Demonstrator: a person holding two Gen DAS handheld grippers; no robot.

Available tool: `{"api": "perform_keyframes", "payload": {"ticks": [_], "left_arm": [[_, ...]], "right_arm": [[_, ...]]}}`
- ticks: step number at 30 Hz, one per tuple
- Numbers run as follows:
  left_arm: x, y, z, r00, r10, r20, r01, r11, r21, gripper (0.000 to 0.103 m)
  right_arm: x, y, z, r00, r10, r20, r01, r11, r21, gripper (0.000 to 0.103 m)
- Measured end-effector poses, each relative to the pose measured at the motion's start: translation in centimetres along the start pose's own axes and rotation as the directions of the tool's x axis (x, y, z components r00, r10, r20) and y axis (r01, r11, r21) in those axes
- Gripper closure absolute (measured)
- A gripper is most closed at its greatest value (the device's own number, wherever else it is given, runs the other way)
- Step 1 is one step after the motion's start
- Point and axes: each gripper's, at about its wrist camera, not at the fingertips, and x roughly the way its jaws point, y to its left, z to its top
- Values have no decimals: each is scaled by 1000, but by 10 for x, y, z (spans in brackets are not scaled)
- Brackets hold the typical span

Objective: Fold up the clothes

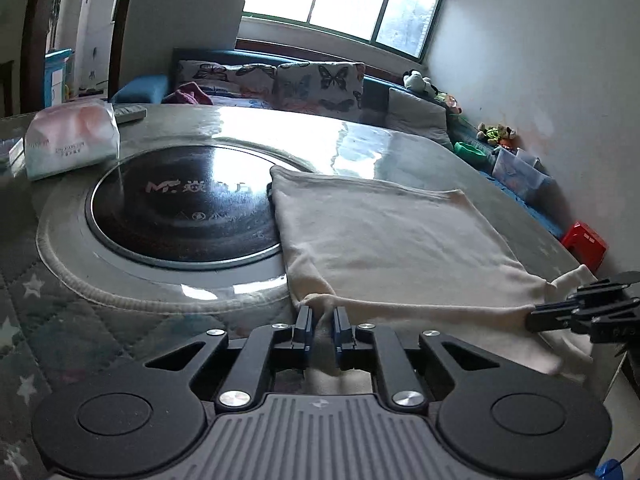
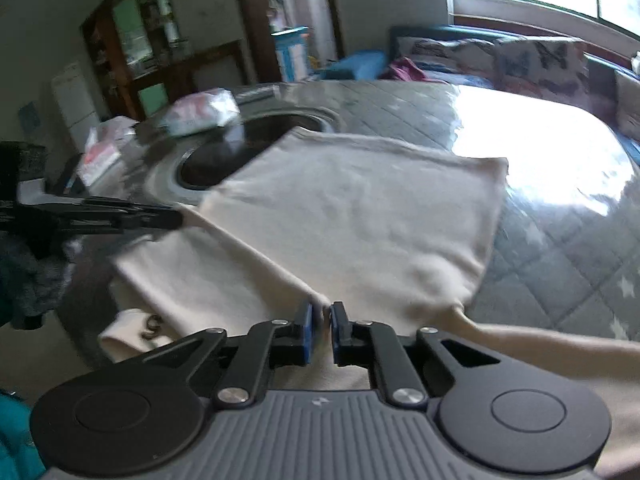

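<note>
A cream garment point(image 1: 384, 236) lies partly folded on the round table, its far edge over the black cooktop. My left gripper point(image 1: 322, 316) is shut on the garment's near left edge, cloth pinched between the blue pads. My right gripper point(image 2: 321, 314) is shut on the garment point(image 2: 352, 216) at its near fold. Each gripper shows in the other's view: the right one at the far right of the left wrist view point(image 1: 580, 312), the left one at the left of the right wrist view point(image 2: 100, 216). A sleeve hangs off the table's near edge point(image 2: 132, 332).
A black round induction cooktop point(image 1: 180, 208) sits in the centre of the quilted grey table cover point(image 1: 80, 320). A tissue pack point(image 1: 70, 140) and a remote point(image 1: 130, 112) lie at the far left. A sofa with butterfly cushions point(image 1: 316, 84) stands behind. A red stool point(image 1: 584, 244) is at right.
</note>
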Motion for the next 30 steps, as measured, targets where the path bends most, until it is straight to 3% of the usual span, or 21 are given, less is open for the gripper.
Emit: {"api": "perform_keyframes", "payload": {"ticks": [1,4,7,12,16,22,30], "left_arm": [[-2,-1,2,1000,7,5,-7,1000,9,89],[-9,-8,9,999,27,33,-28,999,41,90],[-16,-19,15,997,-16,70,11,998,67,90],[1,-35,10,999,-52,15,50,991,124,89],[14,-34,4,999,-29,-26,32,992,122,89],[15,-36,4,999,-27,-27,30,991,127,89],[14,-42,6,999,-23,-26,26,990,139,89]], "right_arm": [[-2,-1,-1,1000,-4,4,4,1000,1,87],[-13,1,2,999,-22,40,23,999,-22,87],[-21,8,4,998,-1,59,4,999,-47,87],[-14,28,-2,998,59,31,-55,992,-111,87],[-8,30,-12,999,46,-6,-47,993,-113,87],[-12,27,-3,998,30,57,-24,994,-103,87],[-10,13,-7,998,-9,67,12,999,-48,87]]}}
